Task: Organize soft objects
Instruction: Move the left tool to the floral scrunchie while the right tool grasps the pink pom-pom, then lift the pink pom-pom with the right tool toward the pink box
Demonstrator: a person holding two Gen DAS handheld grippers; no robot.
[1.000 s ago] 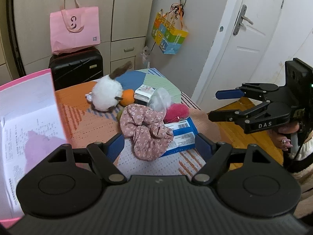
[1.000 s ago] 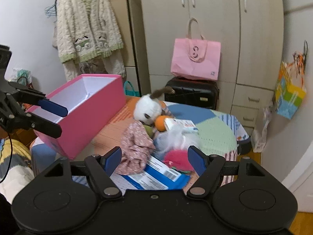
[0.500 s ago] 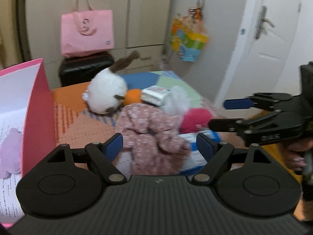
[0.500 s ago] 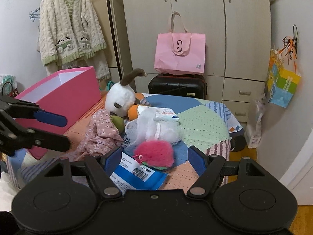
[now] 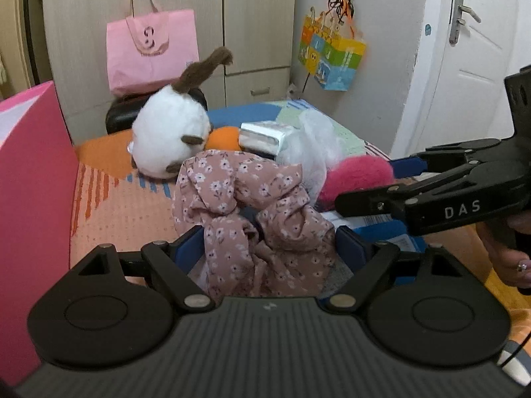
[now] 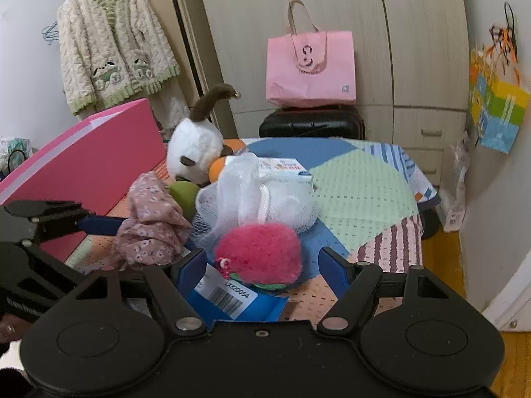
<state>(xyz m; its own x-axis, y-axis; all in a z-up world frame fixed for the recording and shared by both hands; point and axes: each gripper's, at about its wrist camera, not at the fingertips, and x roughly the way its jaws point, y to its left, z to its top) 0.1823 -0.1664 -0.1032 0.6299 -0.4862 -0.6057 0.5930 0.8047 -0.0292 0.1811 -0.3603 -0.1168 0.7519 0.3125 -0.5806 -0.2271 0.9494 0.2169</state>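
Left wrist view shows the floral cloth (image 5: 252, 212) heaped on the desk (image 5: 109, 205), lying between the left tongs (image 5: 270, 248), whose jaws are opening around it without pressing, probably to take in the whole bundle. Just behind it lie a white plush (image 5: 169, 141), an orange ball (image 5: 224, 137), a mesh puff (image 5: 313, 146) and a pink pom (image 5: 356, 177). In the right wrist view the right tongs (image 6: 262, 265) stand open on either side of the pink pom, which sits on a blue packet (image 6: 232, 301); nothing is gripped yet. A pink box (image 6: 86, 165) stands open at the desk's left edge, likely the bin for these soft things. Each hand seems lined up on its own item so both can be lifted together.
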